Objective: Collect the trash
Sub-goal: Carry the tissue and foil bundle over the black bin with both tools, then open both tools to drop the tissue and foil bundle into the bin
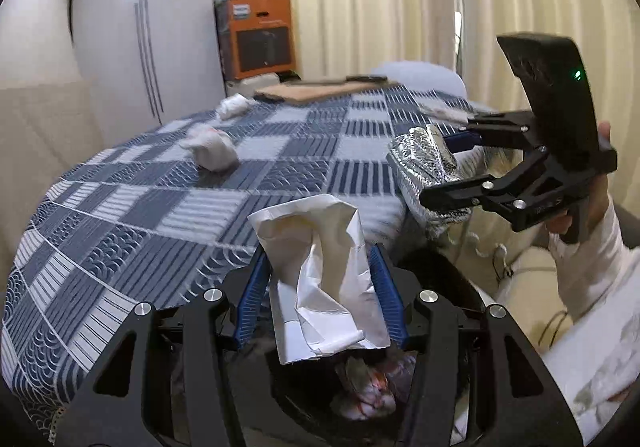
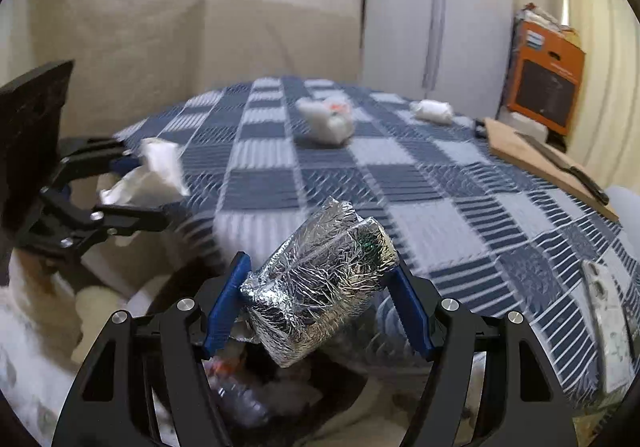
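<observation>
My left gripper [image 1: 320,253] is shut on a crumpled white paper bag [image 1: 324,287], which stands upright between the blue pads. Under it is a dark bin [image 1: 436,267] with trash inside. To the right, a hand holds my right gripper [image 1: 436,171], shut on a foil-wrapped bundle [image 1: 420,151]. In the right wrist view the foil bundle [image 2: 320,287] lies tilted between the pads of the right gripper [image 2: 320,265], above the bin [image 2: 344,367]. At that view's left, the left gripper [image 2: 148,187] carries the paper bag [image 2: 156,171]. Both grippers are off the table's near edge.
The table has a blue checked cloth [image 1: 160,207]. Two white crumpled wads [image 2: 328,121] [image 2: 432,111] lie on it, and a wooden board [image 2: 540,163] with a knife [image 2: 576,175] at the far side. A white flat object [image 2: 604,307] lies near the right edge. An orange box [image 1: 258,35] stands by the curtains.
</observation>
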Motion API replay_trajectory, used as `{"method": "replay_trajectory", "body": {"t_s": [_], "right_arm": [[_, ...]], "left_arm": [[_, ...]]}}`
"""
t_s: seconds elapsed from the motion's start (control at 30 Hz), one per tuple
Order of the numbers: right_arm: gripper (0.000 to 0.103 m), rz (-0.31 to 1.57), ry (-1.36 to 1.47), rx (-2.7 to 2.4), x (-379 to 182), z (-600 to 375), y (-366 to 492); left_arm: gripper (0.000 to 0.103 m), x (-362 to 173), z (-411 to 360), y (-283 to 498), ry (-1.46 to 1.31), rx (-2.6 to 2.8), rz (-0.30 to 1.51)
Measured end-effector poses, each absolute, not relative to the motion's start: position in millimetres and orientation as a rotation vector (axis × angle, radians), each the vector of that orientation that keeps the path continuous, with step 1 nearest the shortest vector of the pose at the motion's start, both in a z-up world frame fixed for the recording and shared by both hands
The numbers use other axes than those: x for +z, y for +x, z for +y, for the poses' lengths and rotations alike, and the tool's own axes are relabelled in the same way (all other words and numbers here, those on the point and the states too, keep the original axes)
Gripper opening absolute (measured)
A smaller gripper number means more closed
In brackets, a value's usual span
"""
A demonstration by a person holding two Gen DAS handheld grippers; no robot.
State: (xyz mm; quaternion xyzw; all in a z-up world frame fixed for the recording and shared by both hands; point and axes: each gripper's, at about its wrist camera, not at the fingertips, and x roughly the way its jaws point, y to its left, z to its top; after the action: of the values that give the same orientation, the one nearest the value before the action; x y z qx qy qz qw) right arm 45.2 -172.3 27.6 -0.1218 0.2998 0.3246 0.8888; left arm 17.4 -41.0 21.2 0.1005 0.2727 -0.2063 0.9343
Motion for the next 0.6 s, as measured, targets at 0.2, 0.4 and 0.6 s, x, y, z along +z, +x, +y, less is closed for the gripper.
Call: {"method": "replay_trajectory", "body": {"t_s": [0.2, 0.4, 0.6], "right_arm": [[0.065, 0.695, -0.304, 0.739, 2.7, -161.4, 26.3], [0.065, 0.788, -0.347, 0.780, -34.0, -147.8, 16.4], [0.065, 0.844, -0.397, 0.710, -65.4, -141.9, 24.2]], "left_arm": [[0.052, -3.6, -53.2, 7.0, 0.207, -0.552, 0.655], [0.052, -44.2, -62.8, 10.3, 0.229, -0.556, 0.793], [0.052, -71.5, -70.1, 24.2, 0.259, -0.546, 0.866]]}}
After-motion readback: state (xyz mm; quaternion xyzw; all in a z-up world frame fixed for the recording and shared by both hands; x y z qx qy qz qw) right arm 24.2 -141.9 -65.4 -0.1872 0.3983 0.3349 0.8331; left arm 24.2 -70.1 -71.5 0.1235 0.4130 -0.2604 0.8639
